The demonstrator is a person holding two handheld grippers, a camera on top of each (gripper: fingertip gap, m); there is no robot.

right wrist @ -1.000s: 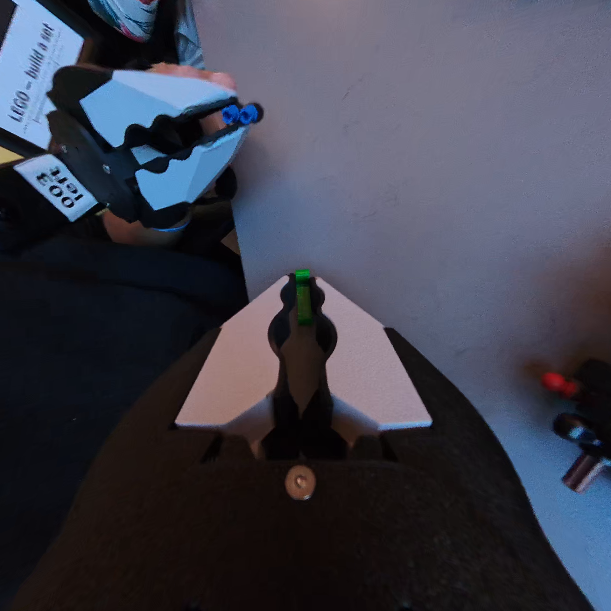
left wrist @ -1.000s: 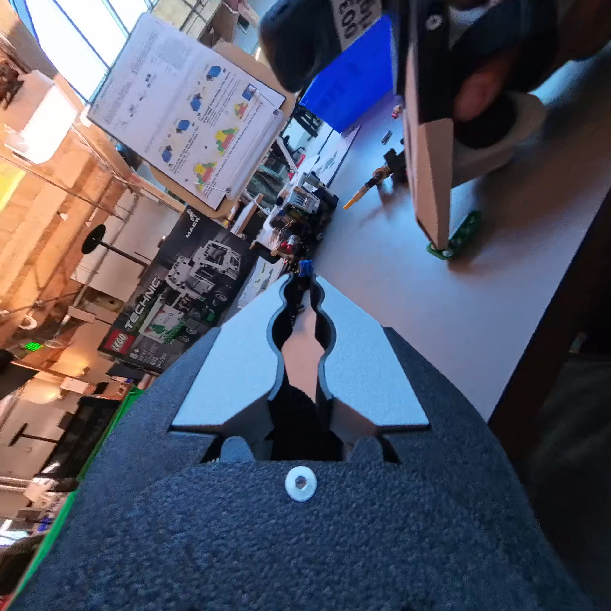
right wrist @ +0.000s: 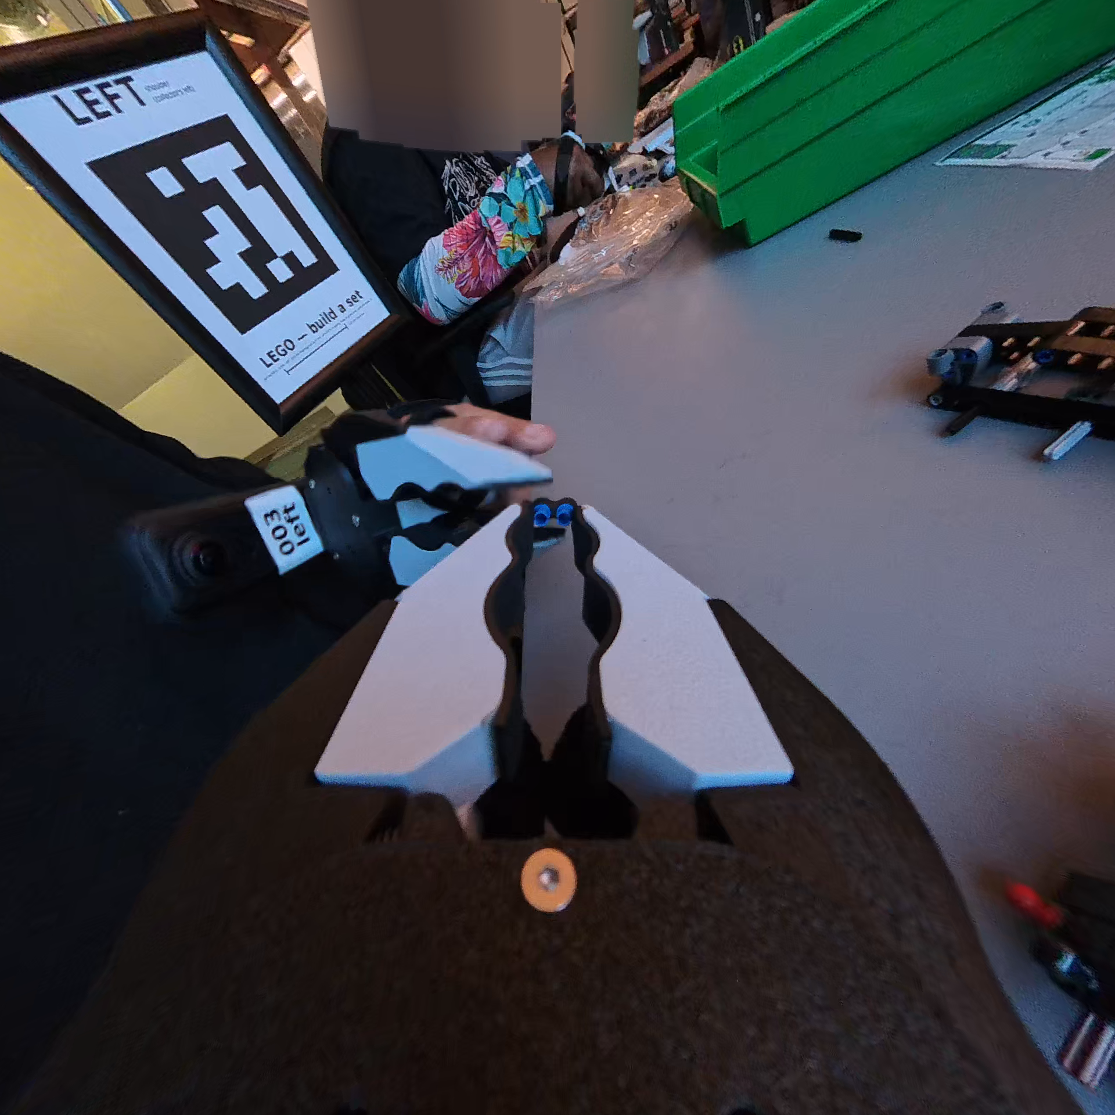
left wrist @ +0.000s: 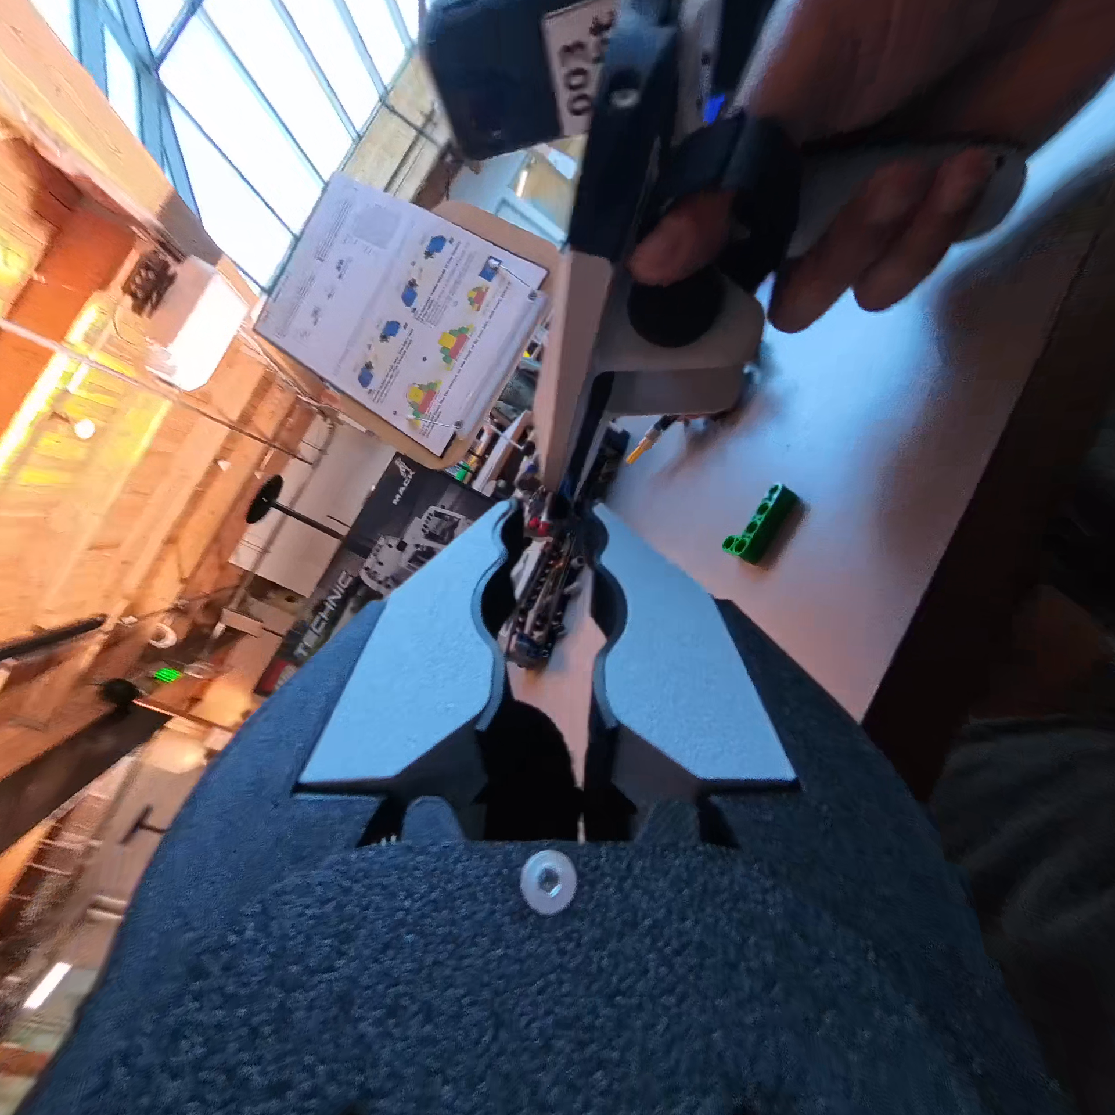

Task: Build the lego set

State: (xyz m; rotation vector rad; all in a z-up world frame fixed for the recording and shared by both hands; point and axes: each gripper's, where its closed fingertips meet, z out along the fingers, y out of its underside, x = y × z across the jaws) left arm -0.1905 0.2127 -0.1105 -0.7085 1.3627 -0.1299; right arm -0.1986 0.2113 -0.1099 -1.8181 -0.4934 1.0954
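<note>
Handover range is what matters here: the two claws meet nearly tip to tip just off the near edge of the grey table (right wrist: 784,482). The blue peg piece (right wrist: 552,514), two small round studs side by side, sits right at the end of the right claw (right wrist: 550,532). Its width runs straight across the gap between that claw's fingers. The fingers bracket it closely, but I cannot tell whether they actually press on it.

The left claw (left wrist: 552,513) comes in from the side at roughly a right angle. Its jaws stand clearly spread, and nothing shows between them in its own view. From its camera the blue piece is hidden behind the right claw's fingers, which come down across its tips.

Off on the table, the green beam (left wrist: 760,524) lies flat near the edge, to the right of the left claw's tips. Its row of holes faces sideways and its long axis slants away from the edge. The half-built black frame (right wrist: 1026,368) rests well apart, further in. My guess is the blue piece goes to the beam next, and the right claw is nearer to both.
</note>
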